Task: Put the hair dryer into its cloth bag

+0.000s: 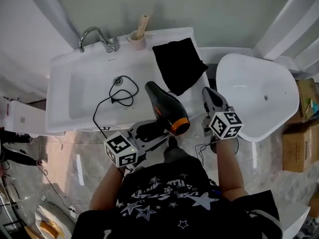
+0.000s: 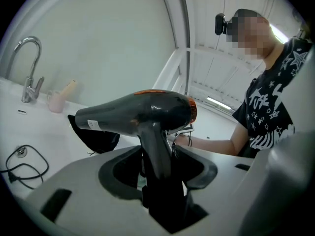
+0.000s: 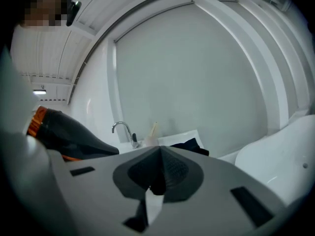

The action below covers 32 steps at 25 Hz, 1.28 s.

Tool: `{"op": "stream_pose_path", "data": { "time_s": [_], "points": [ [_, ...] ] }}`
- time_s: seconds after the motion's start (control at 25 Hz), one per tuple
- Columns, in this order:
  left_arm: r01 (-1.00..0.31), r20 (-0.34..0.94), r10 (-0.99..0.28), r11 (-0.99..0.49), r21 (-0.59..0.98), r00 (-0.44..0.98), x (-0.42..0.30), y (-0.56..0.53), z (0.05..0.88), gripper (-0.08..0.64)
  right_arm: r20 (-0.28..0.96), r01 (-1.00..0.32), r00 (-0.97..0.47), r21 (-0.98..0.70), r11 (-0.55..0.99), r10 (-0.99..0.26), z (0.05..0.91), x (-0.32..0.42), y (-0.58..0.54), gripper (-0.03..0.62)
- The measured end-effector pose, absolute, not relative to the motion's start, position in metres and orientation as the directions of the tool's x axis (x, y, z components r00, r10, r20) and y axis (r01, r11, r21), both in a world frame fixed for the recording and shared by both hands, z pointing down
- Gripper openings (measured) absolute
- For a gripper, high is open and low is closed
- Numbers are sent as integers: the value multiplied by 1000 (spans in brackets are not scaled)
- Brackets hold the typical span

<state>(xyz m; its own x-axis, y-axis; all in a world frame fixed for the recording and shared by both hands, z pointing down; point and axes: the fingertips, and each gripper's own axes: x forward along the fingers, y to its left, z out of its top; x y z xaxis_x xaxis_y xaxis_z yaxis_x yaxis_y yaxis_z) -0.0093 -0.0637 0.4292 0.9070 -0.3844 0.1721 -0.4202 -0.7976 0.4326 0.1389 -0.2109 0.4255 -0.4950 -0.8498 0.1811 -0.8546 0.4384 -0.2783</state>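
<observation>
The black hair dryer point(image 1: 167, 106) with an orange ring at its back hangs in the air in front of the sink counter. My left gripper point(image 1: 155, 132) is shut on its handle point(image 2: 156, 151), and the barrel points left in the left gripper view. A black cloth bag point(image 1: 179, 63) lies on the counter's right end; it also shows behind the dryer point(image 2: 93, 134) and over the right jaws point(image 3: 189, 145). The dryer's black cord point(image 1: 117, 97) trails into the sink basin. My right gripper point(image 1: 212, 97) is shut and empty, to the right of the dryer, close to the bag.
A white sink point(image 1: 82, 106) with a chrome tap point(image 1: 97, 38) and a pink cup point(image 1: 137, 39) holding a toothbrush stands ahead. A white bathtub point(image 1: 256, 96) is at the right. Cardboard boxes point(image 1: 299, 133) sit at the far right on the floor.
</observation>
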Motion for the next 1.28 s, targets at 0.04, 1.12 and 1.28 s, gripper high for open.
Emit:
{"op": "stream_pose_path", "data": {
  "time_s": [0.04,1.12,1.28],
  "points": [
    [-406,172,-368,-805,433,914,-3,-68,430,216,196,-859,-494,-261,440,-847,429,144,-220,6],
    [-26,255,129,-849,528,958,109,-92,476,216,614,-447,-446,478,756,-651,539,176,-356,158],
    [-32,265,131,-846,532,955,113,-102,482,216,603,-436,-450,496,751,-659,541,170,-364,119]
  ]
}}
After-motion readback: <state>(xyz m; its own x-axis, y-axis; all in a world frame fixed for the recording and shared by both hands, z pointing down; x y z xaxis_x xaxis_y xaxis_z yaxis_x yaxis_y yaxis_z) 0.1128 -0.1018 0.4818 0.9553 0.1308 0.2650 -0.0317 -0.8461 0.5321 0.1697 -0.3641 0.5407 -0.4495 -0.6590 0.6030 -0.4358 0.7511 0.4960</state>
